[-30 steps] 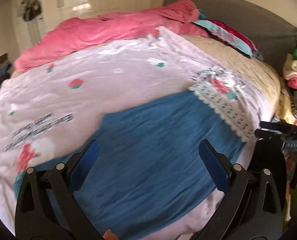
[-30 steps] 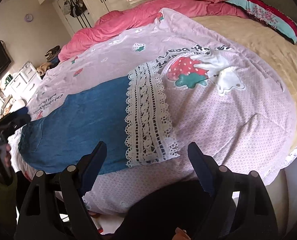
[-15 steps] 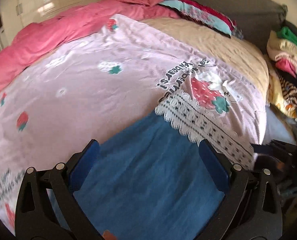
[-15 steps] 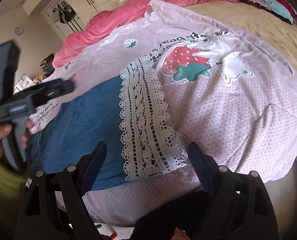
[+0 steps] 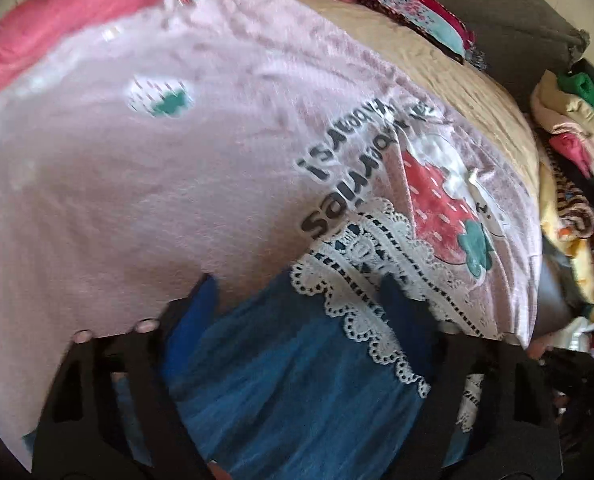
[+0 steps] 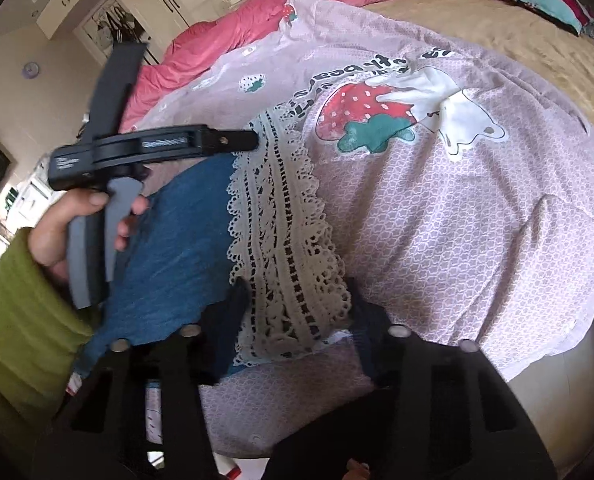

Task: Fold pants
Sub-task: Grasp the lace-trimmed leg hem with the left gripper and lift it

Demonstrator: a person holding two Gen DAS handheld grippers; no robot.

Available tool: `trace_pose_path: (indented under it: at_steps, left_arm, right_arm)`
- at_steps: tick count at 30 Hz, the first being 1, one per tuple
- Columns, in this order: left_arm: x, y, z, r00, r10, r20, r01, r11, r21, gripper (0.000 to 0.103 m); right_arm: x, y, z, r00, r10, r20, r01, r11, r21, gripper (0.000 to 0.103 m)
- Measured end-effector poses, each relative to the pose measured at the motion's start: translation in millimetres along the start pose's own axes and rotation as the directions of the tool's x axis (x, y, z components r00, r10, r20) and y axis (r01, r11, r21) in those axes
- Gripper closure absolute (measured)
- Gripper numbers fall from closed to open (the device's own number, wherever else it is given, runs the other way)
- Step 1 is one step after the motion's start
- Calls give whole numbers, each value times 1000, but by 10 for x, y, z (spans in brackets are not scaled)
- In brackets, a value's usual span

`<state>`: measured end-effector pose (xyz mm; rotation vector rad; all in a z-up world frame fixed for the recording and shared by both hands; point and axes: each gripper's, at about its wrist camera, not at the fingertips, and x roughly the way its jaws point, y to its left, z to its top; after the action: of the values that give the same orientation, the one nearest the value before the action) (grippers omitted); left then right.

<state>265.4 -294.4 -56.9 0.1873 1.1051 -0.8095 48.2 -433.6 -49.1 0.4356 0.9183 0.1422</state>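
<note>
Blue pants (image 5: 297, 380) with a white lace hem (image 5: 381, 280) lie flat on a pink strawberry-print blanket (image 5: 157, 184). My left gripper (image 5: 297, 300) is open, its fingers straddling the far corner of the hem just above the fabric. In the right wrist view the pants (image 6: 177, 248) and lace hem (image 6: 281, 240) lie ahead; my right gripper (image 6: 297, 304) is open, fingers either side of the hem's near end. The left gripper's body (image 6: 153, 148) shows there, held in a hand above the pants.
A crumpled pink duvet (image 6: 257, 20) lies along the far side of the bed. A tan sheet (image 5: 457, 80) and patterned pillows (image 5: 409, 12) lie by the headboard. A pile of clothes (image 5: 577, 160) sits beside the bed. Wardrobes (image 6: 157, 4) stand behind.
My left gripper has swept along the pants toward the lace hem and down close to it. My right gripper has moved forward and down onto the hem's near end. Both stay open.
</note>
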Motion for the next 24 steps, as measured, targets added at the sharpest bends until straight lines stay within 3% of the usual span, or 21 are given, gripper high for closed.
trace_pose_path:
  at_steps: [4, 7, 13, 15, 17, 22, 24]
  left_arm:
    - [21, -49, -7, 998, -64, -10, 64, 997, 49, 54]
    - [59, -109, -11, 997, -66, -26, 69, 992, 104, 54]
    - [137, -20, 25, 991, -127, -44, 130, 987, 94, 53]
    - [133, -34, 16, 991, -128, -41, 131, 987, 95, 58]
    - [107, -34, 11, 991, -128, -35, 131, 988, 88, 73]
    - [-5, -15, -44, 989, -148, 15, 146, 985, 91, 88]
    - [-131, 53, -81, 978, -199, 55, 196, 979, 58, 90]
  right_arm:
    - [20, -19, 5, 999, 39, -14, -39, 999, 10, 63]
    - [79, 12, 28, 998, 50, -38, -50, 999, 9, 62]
    - [190, 103, 96, 998, 43, -55, -43, 999, -4, 64]
    - [188, 122, 85, 996, 62, -57, -63, 998, -17, 76]
    - [175, 123, 76, 995, 82, -53, -83, 996, -20, 77]
    - [96, 171, 75, 989, 148, -13, -149, 988, -45, 78]
    - [20, 224, 57, 987, 159, 17, -157, 985, -73, 78]
